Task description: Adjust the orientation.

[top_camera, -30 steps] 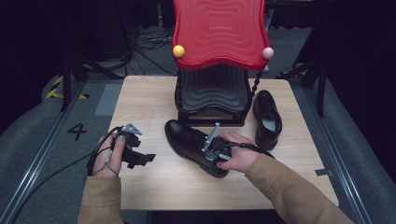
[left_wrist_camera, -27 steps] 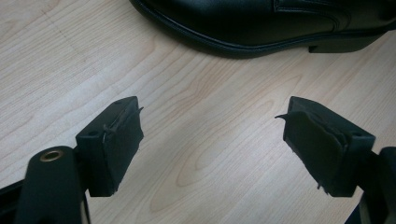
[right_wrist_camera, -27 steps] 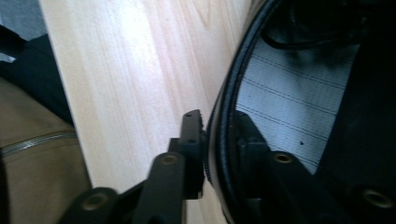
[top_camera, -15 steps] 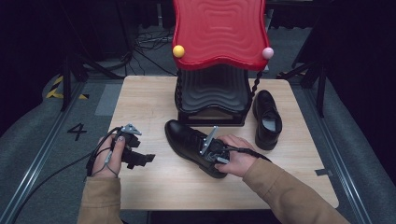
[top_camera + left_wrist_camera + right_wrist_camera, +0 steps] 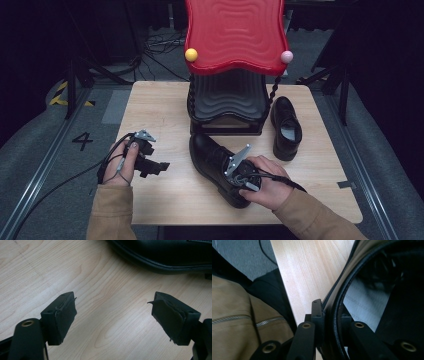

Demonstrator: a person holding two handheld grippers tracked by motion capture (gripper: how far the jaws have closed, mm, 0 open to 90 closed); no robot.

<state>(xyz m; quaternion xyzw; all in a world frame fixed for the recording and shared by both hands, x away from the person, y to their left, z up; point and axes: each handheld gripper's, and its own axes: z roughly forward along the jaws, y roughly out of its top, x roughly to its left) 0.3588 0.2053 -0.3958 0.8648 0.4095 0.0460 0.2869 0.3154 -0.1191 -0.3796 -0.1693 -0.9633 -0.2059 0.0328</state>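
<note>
Shoe (image 5: 220, 167) — right gripper (image 5: 331, 315) clamps collar | left gripper (image 5: 113, 315) fingers apart | wooden table (image 5: 160, 115)

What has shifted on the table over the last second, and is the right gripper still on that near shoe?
Little visibly changed. The right gripper stays shut on the near shoe, its jaws pinching the collar at the heel end, one inside and one outside; hand and shoe shifted barely, if at all. The left gripper stays open over the table, holding nothing. The second shoe and red-topped stand stayed put.
</note>
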